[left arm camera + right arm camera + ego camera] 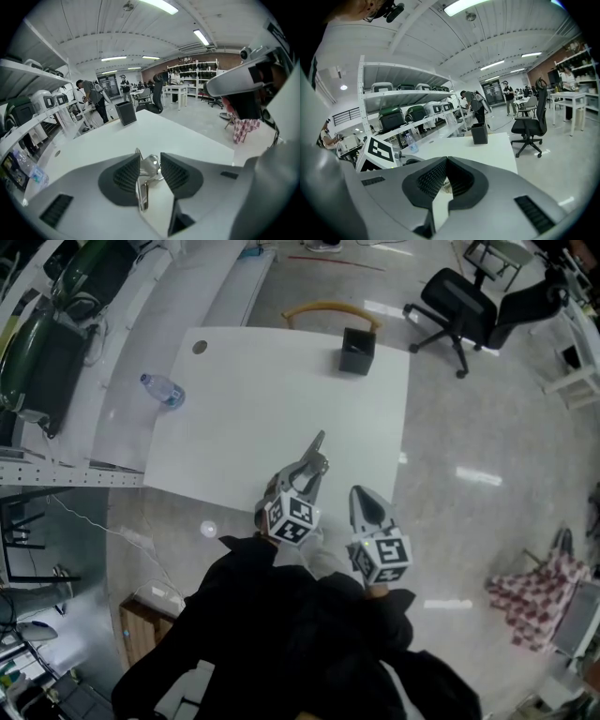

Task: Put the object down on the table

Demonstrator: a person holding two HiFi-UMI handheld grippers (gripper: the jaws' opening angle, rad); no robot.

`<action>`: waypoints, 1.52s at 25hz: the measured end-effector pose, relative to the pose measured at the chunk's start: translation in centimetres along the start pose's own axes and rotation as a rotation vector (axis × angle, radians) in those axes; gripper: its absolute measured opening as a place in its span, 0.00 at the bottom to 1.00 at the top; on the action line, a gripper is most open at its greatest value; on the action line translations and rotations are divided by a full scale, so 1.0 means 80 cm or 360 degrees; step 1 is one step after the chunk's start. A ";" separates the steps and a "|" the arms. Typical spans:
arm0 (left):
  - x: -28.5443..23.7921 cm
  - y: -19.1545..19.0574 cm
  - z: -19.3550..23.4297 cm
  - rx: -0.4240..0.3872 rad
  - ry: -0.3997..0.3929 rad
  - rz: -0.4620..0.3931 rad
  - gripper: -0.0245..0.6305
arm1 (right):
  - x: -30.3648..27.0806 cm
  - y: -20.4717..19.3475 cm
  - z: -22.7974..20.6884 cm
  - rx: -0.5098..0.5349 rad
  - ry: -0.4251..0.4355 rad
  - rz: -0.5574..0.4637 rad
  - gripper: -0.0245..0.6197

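**White table, black box, silver metal**

The white rectangular table (281, 409) carries a black square box (357, 351). Beside the table's left edge lies a clear, bluish plastic bottle (161, 388). The grey left gripper (149, 154) has black ribbed pads and holds a shiny silver metal tool (142, 194) between them. Right of the table lies a red-and-white checked cloth (539, 601).

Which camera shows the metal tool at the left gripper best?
Head view: most of the metal tool shows, jutting past the left gripper. The left gripper view catches only part between its jaws; the right gripper view, nothing clear.
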State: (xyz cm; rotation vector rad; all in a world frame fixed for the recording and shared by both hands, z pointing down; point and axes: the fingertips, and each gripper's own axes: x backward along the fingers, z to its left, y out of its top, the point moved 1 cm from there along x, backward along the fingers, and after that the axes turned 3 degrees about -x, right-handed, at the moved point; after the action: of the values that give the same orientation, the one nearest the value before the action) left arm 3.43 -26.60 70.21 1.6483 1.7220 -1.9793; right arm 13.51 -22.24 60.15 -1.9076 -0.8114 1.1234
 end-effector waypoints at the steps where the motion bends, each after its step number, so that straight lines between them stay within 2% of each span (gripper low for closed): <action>1: 0.004 0.003 0.002 0.0014 0.0007 -0.0015 0.22 | 0.001 0.001 0.002 0.0005 0.0005 -0.0002 0.04; 10: 0.047 0.028 0.021 0.0151 0.0060 -0.0159 0.22 | 0.008 0.012 0.030 0.0039 0.0073 -0.0045 0.04; 16: 0.078 0.052 0.036 0.0269 0.0117 -0.0338 0.22 | 0.013 0.032 0.043 0.0087 0.0098 -0.0095 0.04; 20: 0.103 0.067 0.038 0.0375 0.0095 -0.0431 0.22 | 0.017 0.041 0.050 0.0104 0.0100 -0.0117 0.04; 23: 0.117 0.076 0.039 0.0442 0.0081 -0.0508 0.19 | 0.017 0.050 0.053 0.0139 0.0093 -0.0133 0.04; 33: 0.164 0.085 0.051 0.0518 0.0174 -0.0682 0.05 | 0.020 0.060 0.064 0.0183 0.0103 -0.0179 0.04; 38: 0.185 0.085 0.059 0.0553 0.0199 -0.0759 0.04 | 0.020 0.078 0.080 0.0174 0.0139 -0.0240 0.04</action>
State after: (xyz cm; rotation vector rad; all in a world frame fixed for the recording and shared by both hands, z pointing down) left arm -1.85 -24.30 54.24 1.5896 2.0701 -2.5608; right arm 9.24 -22.20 52.13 -1.7617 -0.8144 0.9667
